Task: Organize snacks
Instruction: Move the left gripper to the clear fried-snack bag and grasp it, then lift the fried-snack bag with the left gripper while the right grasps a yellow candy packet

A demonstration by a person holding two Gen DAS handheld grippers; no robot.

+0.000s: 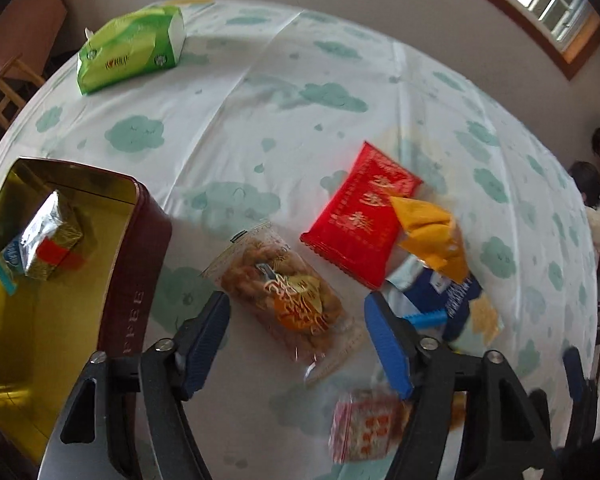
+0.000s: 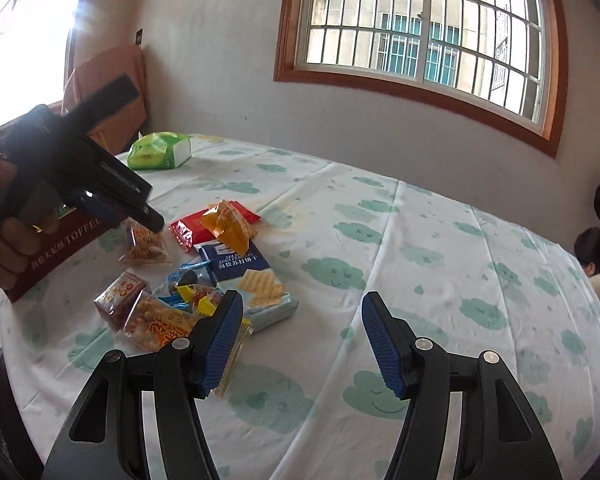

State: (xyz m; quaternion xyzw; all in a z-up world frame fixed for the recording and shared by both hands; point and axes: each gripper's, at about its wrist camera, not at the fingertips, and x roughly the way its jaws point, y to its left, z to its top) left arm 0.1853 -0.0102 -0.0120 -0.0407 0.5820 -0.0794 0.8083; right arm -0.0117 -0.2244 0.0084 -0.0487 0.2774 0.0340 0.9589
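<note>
A big barred window (image 2: 424, 28) with a brown frame was set in a pale wall (image 2: 220, 60). Bright light was let in. A wooden chair (image 1: 0, 96) was seen.

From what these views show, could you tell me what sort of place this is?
Most likely a room in a home: a table under a cloud-print tablecloth, a barred window with a wooden frame, and snacks beside a toffee tin and a tissue pack.
</note>
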